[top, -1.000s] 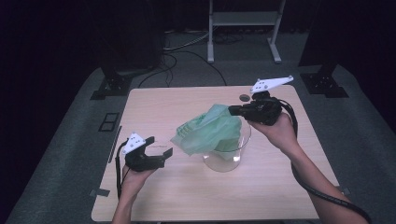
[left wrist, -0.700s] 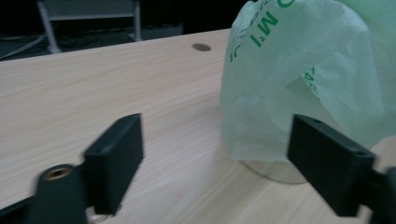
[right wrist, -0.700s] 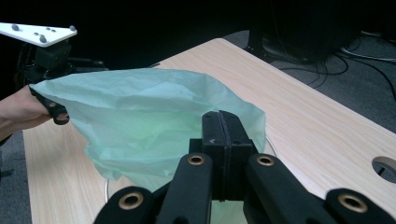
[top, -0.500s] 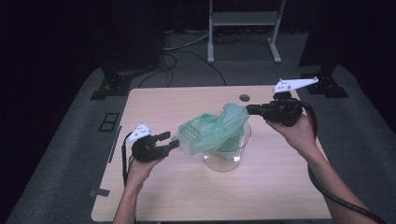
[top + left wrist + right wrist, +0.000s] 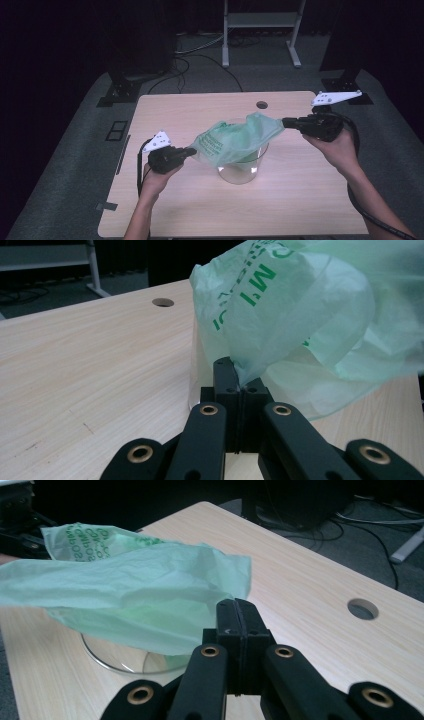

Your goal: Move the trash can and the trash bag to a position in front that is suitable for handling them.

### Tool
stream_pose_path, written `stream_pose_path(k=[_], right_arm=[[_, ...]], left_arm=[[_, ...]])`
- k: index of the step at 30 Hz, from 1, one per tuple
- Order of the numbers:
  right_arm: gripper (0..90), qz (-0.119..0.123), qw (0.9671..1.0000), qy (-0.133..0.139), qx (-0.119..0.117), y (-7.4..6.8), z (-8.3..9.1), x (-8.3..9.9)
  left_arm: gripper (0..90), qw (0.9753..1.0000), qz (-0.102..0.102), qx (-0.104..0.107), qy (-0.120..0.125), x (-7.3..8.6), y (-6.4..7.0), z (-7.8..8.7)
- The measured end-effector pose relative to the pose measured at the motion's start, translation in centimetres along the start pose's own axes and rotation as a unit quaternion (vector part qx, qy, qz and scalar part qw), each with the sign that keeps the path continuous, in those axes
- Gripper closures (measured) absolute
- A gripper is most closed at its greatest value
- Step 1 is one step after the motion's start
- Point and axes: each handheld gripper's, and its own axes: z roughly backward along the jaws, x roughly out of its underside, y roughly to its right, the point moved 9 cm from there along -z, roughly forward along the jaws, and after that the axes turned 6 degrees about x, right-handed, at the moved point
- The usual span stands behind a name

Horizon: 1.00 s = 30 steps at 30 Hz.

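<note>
A thin green plastic bag [image 5: 235,140] with dark green print is stretched over a clear glass bowl [image 5: 243,170] in the middle of the wooden table [image 5: 200,112]. My left gripper [image 5: 191,151] is shut on the bag's left edge; in the left gripper view the film [image 5: 300,320] is pinched between the jaws [image 5: 240,382]. My right gripper [image 5: 286,122] is shut on the bag's right edge, and the right gripper view shows the bag [image 5: 130,595] running off from the closed jaws [image 5: 236,615] over the bowl's rim [image 5: 115,662].
A round cable hole [image 5: 261,105] sits in the table near its far edge. Beyond the table stand a white metal frame [image 5: 260,30], dark stands and loose cables [image 5: 200,50] on the grey floor. Bare wood lies in front of the bowl.
Both grippers have moved apart, the right one further right and the left one in to the bag's left edge, which it now holds. The bag is pulled wider and flatter over the bowl.
</note>
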Motion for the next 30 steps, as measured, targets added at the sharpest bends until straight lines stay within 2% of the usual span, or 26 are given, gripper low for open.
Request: stream_pose_path(k=[13, 23, 30], right_arm=[[90.0, -0.025, 0.9990, -0.033, 0.015, 2.1, -0.1, 4.1], [90.0, -0.050, 0.9972, -0.056, 0.003, 2.6, -1.3, 7.4], [90.0, -0.061, 0.9965, -0.057, -0.003, 2.8, -1.6, 8.4]], left_arm=[[90.0, 0.9995, 0.012, 0.014, -0.025, 2.3, 0.3, -0.8], [90.0, 0.9992, 0.012, 0.017, -0.033, 3.2, 0.5, -1.3], [90.0, 0.9989, 0.013, 0.032, -0.033, 3.3, 1.0, -1.4]])
